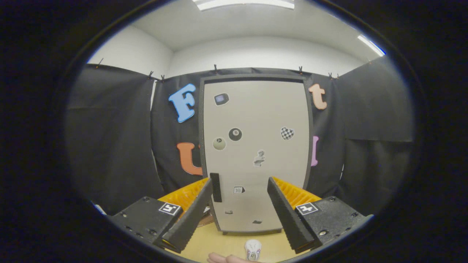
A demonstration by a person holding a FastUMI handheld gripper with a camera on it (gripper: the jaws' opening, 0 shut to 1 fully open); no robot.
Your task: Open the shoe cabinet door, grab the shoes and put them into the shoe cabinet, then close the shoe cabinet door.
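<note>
The shoe cabinet (256, 120) stands upright ahead of me against the booth's wall. Its pale door with a dark frame is shut and carries several stickers. A dark vertical handle (215, 187) sits on the door's left edge, just beside my left finger. My gripper (239, 188) is open, its fingers spread wide with only the lower door seen between them, touching nothing. A small white shoe (253, 250) with coloured markings lies on the wooden table below the fingers, in front of the cabinet. A person's hand (225, 258) rests next to it.
The light wooden table (208, 241) carries the cabinet. Black cloth walls close in on the left, right and behind the cabinet.
</note>
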